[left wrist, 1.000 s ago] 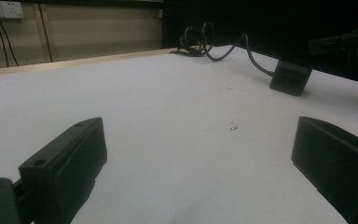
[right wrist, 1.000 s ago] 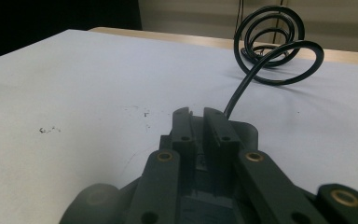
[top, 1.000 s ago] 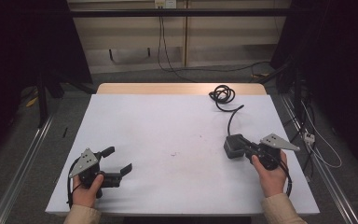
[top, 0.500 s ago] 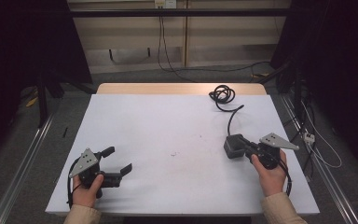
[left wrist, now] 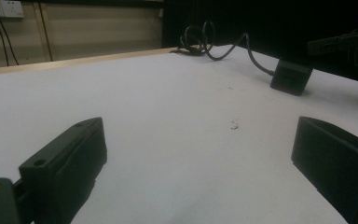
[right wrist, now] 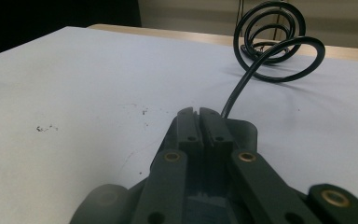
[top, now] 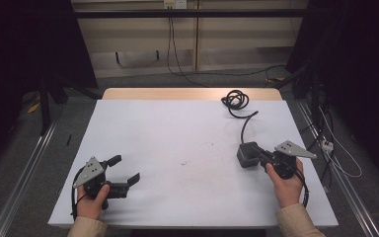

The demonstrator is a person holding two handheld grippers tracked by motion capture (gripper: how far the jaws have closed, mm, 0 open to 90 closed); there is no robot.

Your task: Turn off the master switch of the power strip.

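Observation:
A black power adapter block [top: 246, 153] lies on the right side of the white table [top: 177, 138], and its black cable [top: 235, 100] runs back to a coil near the far edge. My right gripper [top: 261, 156] is shut, its jaws pressed together with their tips over the block [right wrist: 246, 129]; nothing shows between them. The coil [right wrist: 270, 42] lies straight ahead in the right gripper view. My left gripper [top: 126, 169] rests at the front left, open and empty. The left gripper view has its wide-apart jaws [left wrist: 200, 154] pointing across the table toward the block [left wrist: 291, 76] and cable [left wrist: 198, 39].
A few small dark specks [top: 183, 163] mark the table's middle. A wooden strip [top: 192, 94] runs along the far edge. Metal rails [top: 24, 168] flank the table on the floor, and loose cables [top: 330, 148] lie to the right.

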